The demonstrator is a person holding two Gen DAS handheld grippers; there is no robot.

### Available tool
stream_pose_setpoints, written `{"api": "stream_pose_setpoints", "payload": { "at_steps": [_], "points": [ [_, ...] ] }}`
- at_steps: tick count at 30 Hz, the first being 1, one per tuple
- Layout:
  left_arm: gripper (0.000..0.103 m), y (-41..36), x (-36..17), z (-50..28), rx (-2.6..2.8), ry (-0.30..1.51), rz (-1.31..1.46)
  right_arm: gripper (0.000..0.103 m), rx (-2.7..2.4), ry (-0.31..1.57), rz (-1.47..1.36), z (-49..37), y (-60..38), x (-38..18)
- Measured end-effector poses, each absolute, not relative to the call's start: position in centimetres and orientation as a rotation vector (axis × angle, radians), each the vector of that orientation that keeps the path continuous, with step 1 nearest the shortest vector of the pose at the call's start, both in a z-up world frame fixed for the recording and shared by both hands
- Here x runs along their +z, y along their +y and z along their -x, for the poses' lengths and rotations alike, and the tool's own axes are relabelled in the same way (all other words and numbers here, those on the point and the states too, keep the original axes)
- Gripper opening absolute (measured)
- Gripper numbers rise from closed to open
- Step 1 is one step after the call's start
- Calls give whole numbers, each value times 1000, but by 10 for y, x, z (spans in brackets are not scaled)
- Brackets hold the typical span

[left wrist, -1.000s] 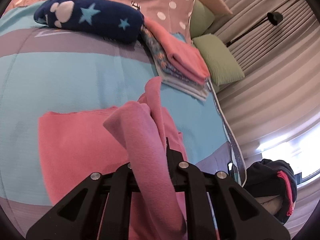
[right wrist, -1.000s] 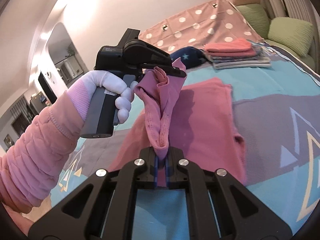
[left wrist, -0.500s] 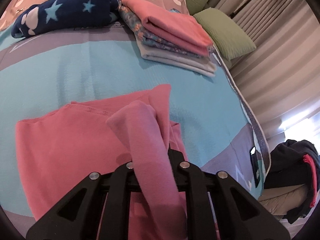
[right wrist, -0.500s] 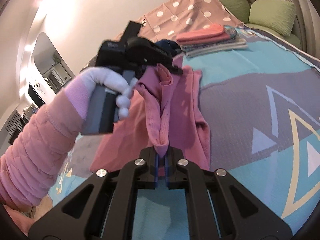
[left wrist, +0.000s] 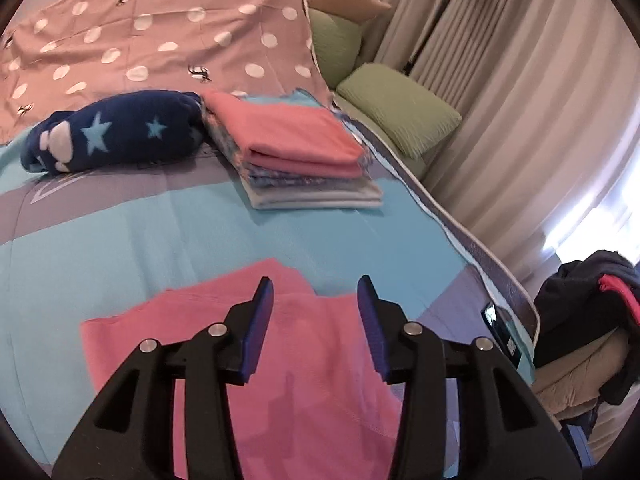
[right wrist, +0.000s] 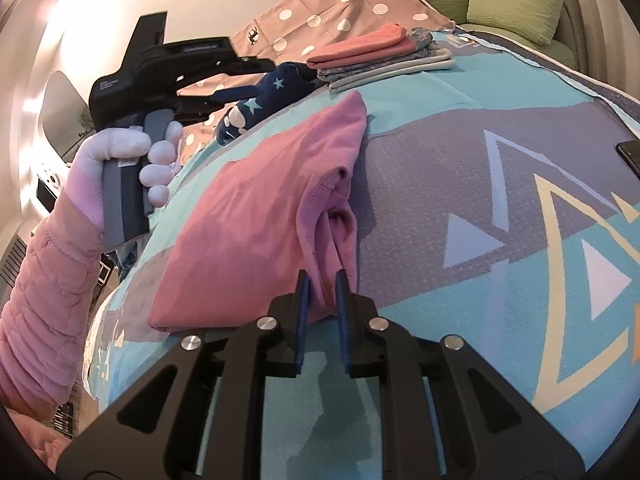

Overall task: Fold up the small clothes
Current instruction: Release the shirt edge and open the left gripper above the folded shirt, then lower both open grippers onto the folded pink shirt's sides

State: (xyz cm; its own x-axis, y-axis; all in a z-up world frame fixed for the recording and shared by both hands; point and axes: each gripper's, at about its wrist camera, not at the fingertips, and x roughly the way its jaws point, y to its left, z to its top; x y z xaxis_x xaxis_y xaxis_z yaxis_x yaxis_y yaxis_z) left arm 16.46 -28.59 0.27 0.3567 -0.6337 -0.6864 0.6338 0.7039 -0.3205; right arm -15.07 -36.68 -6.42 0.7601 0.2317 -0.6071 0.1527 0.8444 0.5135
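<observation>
Dropped flat now, pink garment (left wrist: 304, 392) | left gripper (left wrist: 316, 300) just opened, empty | right gripper (right wrist: 320, 284) loosening around its bunched edge | folded stack (left wrist: 300, 160) well beyond

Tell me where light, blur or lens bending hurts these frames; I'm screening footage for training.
Left wrist view: window blown out at right, curtains bowed by the fisheye. Right wrist view: glare on the wall at upper left, bedspread bulging; the other hand-held gripper slightly soft.

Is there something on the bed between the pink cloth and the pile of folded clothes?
No. Between the pink cloth and the pile of folded clothes only bare bedcover shows; the star blanket lies beside the pile.
</observation>
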Motion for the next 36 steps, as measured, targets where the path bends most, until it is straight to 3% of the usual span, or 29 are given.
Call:
{"api": "stream_pose_setpoints", "payload": {
  "at_steps": [15, 18, 20, 21, 24, 32, 34, 36],
  "points": [
    [44, -179, -42, -101, -739, 926, -65, 16, 191, 640, -485, 139, -354, -28],
    [45, -161, -45, -78, -750, 920, -63, 16, 205, 702, -466, 122, -344, -38],
    [49, -152, -53, -65, -747, 926, -76, 14, 127, 802, -429, 111, -343, -56],
    [51, -151, -59, -61, -736, 929, -91, 8, 94, 839, -418, 107, -344, -68],
    [61, -139, -91, -63, -704, 981, -89, 8, 103, 801, -408, 112, -344, -69],
    [60, -128, -83, -58, -745, 971, -26, 24, 102, 772, -372, 111, -345, -46],
    [60, -125, -84, -56, -760, 977, -4, 45, 73, 756, -367, 108, -351, -39],
    [60, -122, -85, -59, -767, 983, 17, 50, 41, 748, -354, 104, -356, -34]
  ]
}}
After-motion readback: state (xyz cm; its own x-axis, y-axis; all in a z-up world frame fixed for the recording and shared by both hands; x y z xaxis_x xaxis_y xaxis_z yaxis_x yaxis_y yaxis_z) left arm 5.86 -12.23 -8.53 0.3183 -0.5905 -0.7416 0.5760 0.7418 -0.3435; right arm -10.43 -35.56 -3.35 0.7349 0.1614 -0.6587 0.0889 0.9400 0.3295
